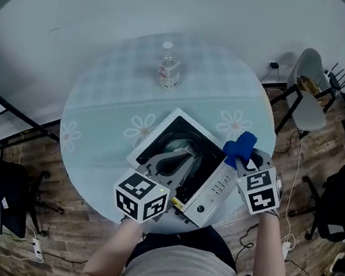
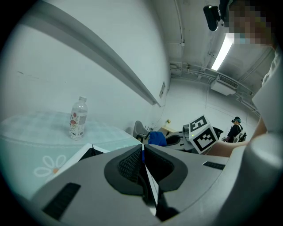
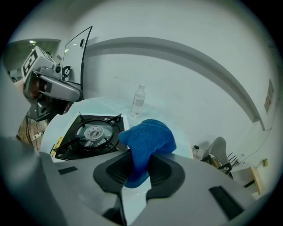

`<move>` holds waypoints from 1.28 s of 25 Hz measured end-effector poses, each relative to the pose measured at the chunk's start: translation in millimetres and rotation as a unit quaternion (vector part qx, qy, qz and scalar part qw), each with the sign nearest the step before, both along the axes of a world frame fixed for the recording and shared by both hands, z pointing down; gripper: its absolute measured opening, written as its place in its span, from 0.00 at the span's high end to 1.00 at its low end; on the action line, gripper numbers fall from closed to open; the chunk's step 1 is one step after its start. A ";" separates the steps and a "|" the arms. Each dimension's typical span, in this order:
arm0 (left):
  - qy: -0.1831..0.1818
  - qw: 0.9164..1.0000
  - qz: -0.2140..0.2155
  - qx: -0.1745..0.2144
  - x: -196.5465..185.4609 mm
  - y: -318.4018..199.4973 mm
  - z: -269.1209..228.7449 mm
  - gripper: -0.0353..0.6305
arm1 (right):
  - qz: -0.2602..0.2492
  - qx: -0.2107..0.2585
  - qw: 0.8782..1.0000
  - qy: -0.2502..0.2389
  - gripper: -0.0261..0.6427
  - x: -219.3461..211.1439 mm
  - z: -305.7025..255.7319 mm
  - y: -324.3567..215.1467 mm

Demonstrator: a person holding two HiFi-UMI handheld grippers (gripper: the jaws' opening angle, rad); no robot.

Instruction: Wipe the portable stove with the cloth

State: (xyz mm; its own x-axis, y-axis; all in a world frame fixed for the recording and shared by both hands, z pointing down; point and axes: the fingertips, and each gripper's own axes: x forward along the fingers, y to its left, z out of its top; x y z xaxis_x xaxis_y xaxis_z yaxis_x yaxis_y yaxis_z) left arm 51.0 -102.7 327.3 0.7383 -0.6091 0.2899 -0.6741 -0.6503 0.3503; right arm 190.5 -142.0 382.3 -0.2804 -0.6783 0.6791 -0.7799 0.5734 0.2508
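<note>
Currently, the right gripper [image 3: 140, 162] is pinching the blue cloth [image 3: 148, 137] between its jaws, holding it just beside the right edge of the stove [image 1: 211, 191]. The left gripper [image 2: 143, 148] is hanging over the burner, jaws pressed together on nothing. The stove is sitting on the round table [image 1: 99, 110], with a bottle [image 1: 169, 69] standing well apart.

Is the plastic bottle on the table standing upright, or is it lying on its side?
Upright: the bottle stands on its base on the table, with its cap at the top.
</note>
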 end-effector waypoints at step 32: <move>-0.004 1.000 -0.021 -0.020 6.8 -27.8 14.8 0.90 | 0.042 0.067 0.997 0.001 0.83 41.9 -15.1 -71.8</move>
State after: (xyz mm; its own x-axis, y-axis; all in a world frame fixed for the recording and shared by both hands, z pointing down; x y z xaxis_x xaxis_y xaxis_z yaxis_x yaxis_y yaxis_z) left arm 57.8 -130.5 342.1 0.7103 -0.6271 0.3198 -0.7029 -0.6073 0.3702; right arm 232.5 -213.8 367.1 -0.2174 -0.7844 0.5810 -0.8238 0.4666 0.3218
